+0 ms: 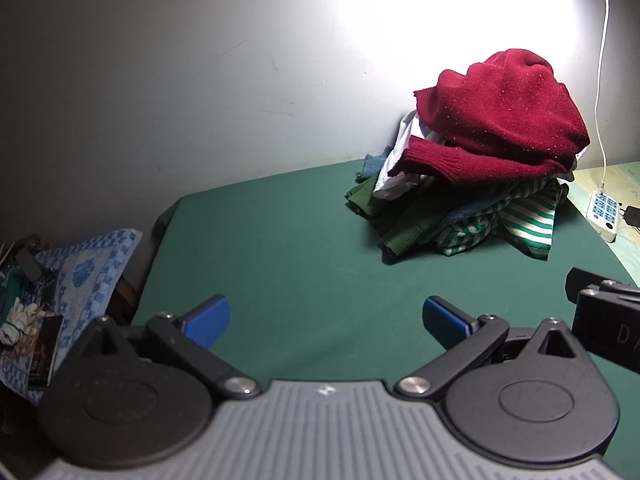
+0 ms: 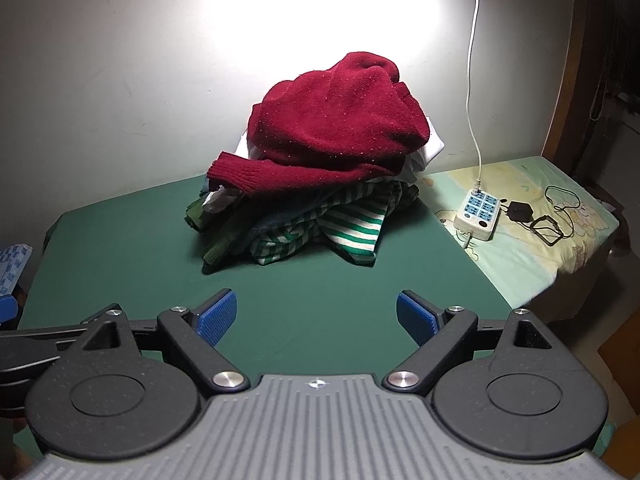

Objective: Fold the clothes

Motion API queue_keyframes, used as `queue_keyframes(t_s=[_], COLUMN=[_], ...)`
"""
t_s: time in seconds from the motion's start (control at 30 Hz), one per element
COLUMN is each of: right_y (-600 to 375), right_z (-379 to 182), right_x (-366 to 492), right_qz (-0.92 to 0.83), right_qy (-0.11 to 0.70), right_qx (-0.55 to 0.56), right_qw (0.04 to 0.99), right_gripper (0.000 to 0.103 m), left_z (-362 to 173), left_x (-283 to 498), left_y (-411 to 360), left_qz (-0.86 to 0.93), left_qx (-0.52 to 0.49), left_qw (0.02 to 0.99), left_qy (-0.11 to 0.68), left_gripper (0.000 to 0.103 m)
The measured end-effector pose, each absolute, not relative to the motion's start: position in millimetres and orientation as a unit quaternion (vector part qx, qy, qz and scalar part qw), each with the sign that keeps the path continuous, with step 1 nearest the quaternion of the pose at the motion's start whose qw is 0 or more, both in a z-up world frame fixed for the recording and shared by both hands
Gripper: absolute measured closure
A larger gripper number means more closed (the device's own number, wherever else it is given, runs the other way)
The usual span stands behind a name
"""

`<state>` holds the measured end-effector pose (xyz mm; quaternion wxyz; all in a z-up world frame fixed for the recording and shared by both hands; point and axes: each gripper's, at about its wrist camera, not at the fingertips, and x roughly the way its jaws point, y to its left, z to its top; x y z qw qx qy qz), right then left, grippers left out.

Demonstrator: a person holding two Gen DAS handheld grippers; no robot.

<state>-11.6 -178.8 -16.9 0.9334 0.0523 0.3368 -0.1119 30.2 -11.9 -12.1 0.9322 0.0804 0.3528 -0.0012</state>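
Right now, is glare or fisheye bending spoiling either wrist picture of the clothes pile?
Left wrist view: glare whitens the wall above the red sweater, and the green cloth's far edge curves. Right wrist view: the same washout sits behind the pile, yet the striped garment stays sharp; the corners go dark.

Each of the two hand-held grippers, the left gripper and the right gripper, had a grey ribbed body, black round discs, black linkage arms with silver screws, and blue ribbed finger pads.
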Motion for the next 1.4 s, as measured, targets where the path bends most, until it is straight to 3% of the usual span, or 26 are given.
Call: queue_keyframes(t_s=[0.53, 0.83, 1.1, 1.2, 1.3, 1.4], right_y=[-219, -267, -307, -322, -338, -349], right_z=[-30, -20, -16, -18, -18, -15], right_x=[29, 89, 148, 170, 193, 210], right_qz=[-0.114, -0.110, -0.115, -0.110, -0.094, -0.091], right_qy=[0.355, 0.331, 0.293, 0.280, 0.287, 0.286], right_qx=[0.059, 0.034, 0.005, 0.004, 0.035, 0.063], right_qw=[0.926, 0.937, 0.949, 0.954, 0.953, 0.952], right_gripper=[0.016, 0.019, 0.024, 0.032, 0.054, 0.057], left_z=[-23, -10, -17, -20, -16, -12], left_x=[83, 159, 239, 267, 289, 302], left_y=[-63, -124, -150, -153, -163, -179], left_qz=[-0.038, -0.110, -0.140, -0.135, -0.132, -0.123], left_qx=[0.117, 0.186, 0.117, 0.071, 0.047, 0.058], left_qw=[0.924, 0.924, 0.924, 0.924, 0.925, 0.929], left_qy=[0.361, 0.316, 0.337, 0.350, 0.354, 0.345], left_gripper=[0.000, 0.000, 0.001, 0.001, 0.001, 0.001])
